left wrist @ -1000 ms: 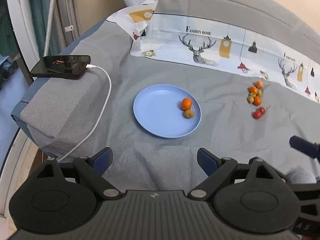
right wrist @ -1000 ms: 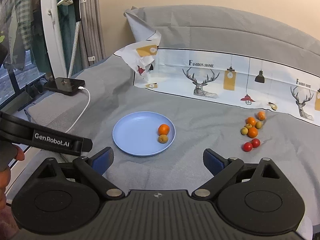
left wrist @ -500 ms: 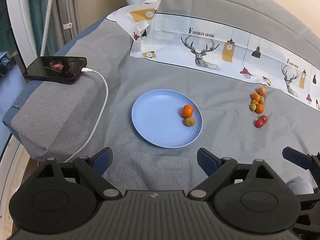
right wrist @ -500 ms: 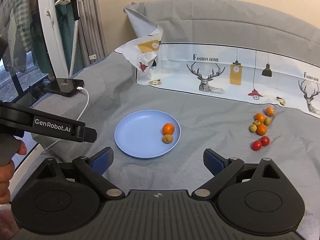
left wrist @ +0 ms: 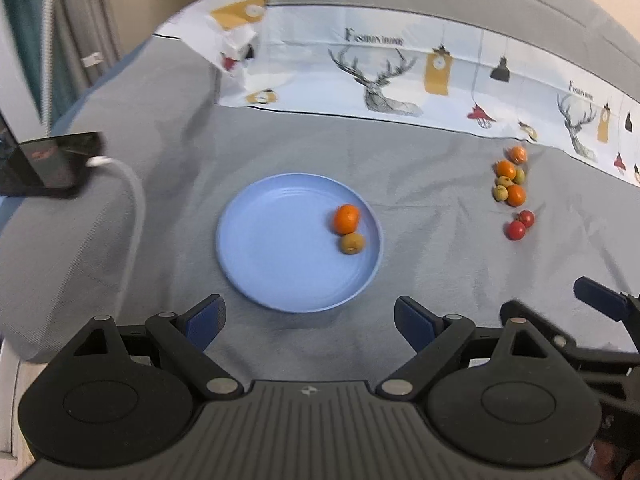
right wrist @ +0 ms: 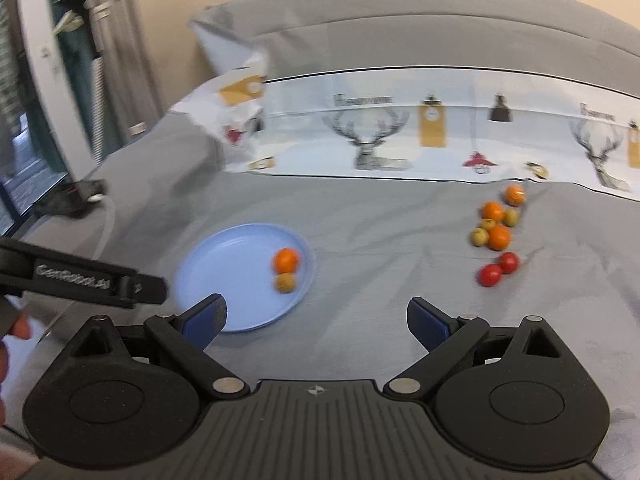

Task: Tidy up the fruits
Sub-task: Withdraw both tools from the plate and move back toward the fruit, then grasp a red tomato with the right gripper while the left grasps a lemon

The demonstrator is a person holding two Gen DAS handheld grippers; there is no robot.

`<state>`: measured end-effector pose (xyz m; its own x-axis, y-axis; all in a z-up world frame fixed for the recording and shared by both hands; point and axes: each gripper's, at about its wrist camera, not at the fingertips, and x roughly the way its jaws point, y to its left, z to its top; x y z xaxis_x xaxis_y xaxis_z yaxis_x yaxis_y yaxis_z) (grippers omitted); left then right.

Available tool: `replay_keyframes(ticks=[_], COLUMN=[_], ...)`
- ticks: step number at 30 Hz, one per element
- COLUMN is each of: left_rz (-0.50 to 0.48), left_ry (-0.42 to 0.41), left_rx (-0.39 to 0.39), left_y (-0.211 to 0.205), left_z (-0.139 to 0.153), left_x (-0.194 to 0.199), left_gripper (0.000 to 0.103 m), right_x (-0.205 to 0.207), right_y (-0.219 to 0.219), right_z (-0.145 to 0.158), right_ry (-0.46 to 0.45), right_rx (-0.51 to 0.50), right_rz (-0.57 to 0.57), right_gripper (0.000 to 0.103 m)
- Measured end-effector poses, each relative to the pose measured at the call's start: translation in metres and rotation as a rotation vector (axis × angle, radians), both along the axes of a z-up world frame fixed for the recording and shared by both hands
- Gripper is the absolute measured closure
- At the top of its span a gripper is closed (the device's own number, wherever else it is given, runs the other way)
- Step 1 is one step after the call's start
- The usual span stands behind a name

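Note:
A blue plate (left wrist: pixel 280 264) (right wrist: pixel 224 272) lies on the grey bedcover. An orange (left wrist: pixel 346 219) (right wrist: pixel 286 260) and a small brown-green fruit (left wrist: pixel 352 243) (right wrist: pixel 285 282) sit on its right side. A loose cluster of oranges and green fruits (left wrist: pixel 509 184) (right wrist: pixel 496 224) lies to the right, with two red tomatoes (left wrist: pixel 519 225) (right wrist: pixel 498 269) just in front of it. My left gripper (left wrist: pixel 310 322) is open and empty, just before the plate's near rim. My right gripper (right wrist: pixel 318 320) is open and empty, before the plate's right edge.
A black phone (left wrist: pixel 44 164) with a white cable (left wrist: pixel 134 216) lies on a raised fold at the left. A white deer-print cloth (left wrist: pixel 400 76) runs across the back. The left gripper's body (right wrist: pixel 80 280) shows at the left of the right wrist view.
Both grippers have moved forward toward the plate and the fruits, which now look larger. Both stay open and empty.

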<state>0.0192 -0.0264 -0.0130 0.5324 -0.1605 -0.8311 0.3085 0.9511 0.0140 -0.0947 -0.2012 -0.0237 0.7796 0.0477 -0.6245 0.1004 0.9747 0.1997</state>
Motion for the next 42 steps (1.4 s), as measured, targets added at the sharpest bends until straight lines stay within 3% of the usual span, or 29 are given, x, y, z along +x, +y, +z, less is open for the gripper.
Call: replay_keyframes(ticks=[11,17,23,26,29,34,36,37,38,39,40,42], left_rz=[-0.157,-0.216,-0.314,-0.359,-0.416,-0.484,-0.502,-0.504,-0.517,-0.535,-0.550,-0.554], left_ry=[-0.005,0.039,0.097,0.127,0.167,0.169,0.173,0.170,0.173,0.186,0.196,0.189], left_rx=[0.026,0.039,0.046,0.047,0.042,0.065,0.041,0.028,0.001,-0.020,-0.023,-0.029], left_y=[-0.113,-0.183,-0.269,-0.301,-0.329,-0.355,-0.359,-0.360,-0.360,-0.360,-0.361,-0.361], left_z=[-0.033,-0.068,-0.112,-0.134,-0.156,-0.175,-0.176,-0.175,-0.173,-0.171,-0.170,-0.167], left_x=[0.053,0.100,0.152,0.167,0.176,0.174,0.174,0.174,0.174,0.173,0.172,0.171], left_gripper=[0.009,0.009,0.009,0.009,0.009,0.009,0.009,0.013,0.031,0.047,0.077,0.076], right_x=[0.041,0.075,0.124,0.141,0.140,0.131,0.133,0.133,0.132,0.131,0.131,0.131], right_y=[-0.122,-0.192,-0.229,-0.230,-0.235,-0.251,-0.246,-0.245,-0.243,-0.240,-0.237,-0.233], right_z=[-0.076,-0.121,-0.161,-0.177,-0.182,-0.189,-0.189,-0.188,-0.188,-0.187,-0.185,-0.183], right_ry=[0.063,0.088,0.131,0.156,0.171,0.153,0.145,0.141,0.135,0.125,0.112,0.104], right_rx=[-0.082,-0.100,-0.049,-0.081,-0.198,-0.118,-0.132,-0.132,-0.131,-0.126,-0.118,-0.133], right_rz=[-0.325,-0.454,-0.436,-0.393,-0.432,-0.426,-0.418,-0.413,-0.400,-0.378,-0.351,-0.342], right_gripper=[0.006,0.006,0.007,0.008,0.009,0.010,0.019,0.023,0.034,0.055,0.067,0.069])
